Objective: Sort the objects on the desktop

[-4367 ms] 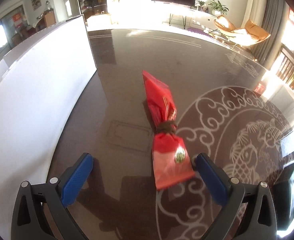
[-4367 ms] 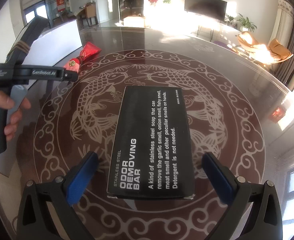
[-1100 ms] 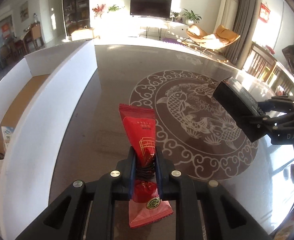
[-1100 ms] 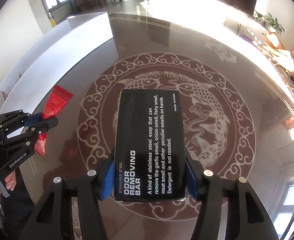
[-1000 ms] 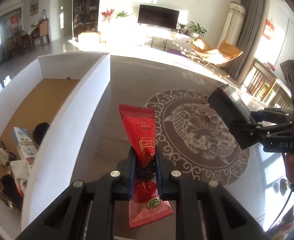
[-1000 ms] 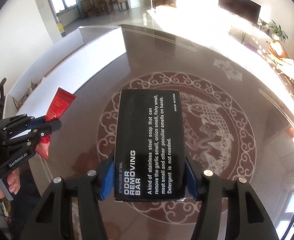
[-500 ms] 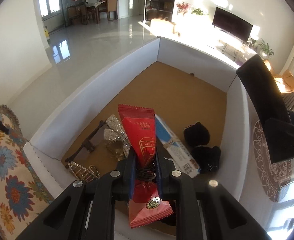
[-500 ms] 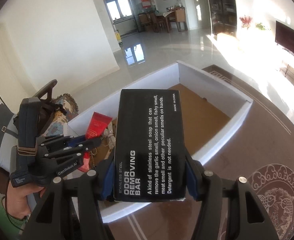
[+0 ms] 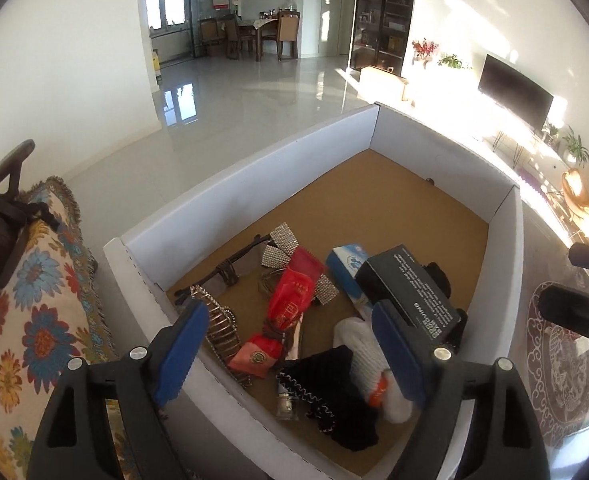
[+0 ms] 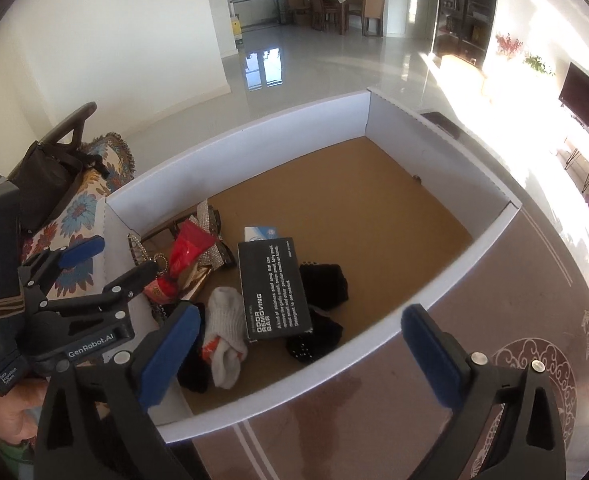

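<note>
Both wrist views look steeply down, close above, sharing the white box [image 9: 254, 168] [image 10: 278, 128] interior

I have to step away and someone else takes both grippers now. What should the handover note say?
Left gripper: open, empty, above the white box.
Right gripper: open, empty, above the box's near wall.
Red snack packet: lies in the box, among hair clips and glasses.
Black soap box: lies in the box, partly on the black cloth items, beside the white sock.
Done: both items are in the box.
Left: no loose items show on the visible strip of table; check the rest of it.
</note>
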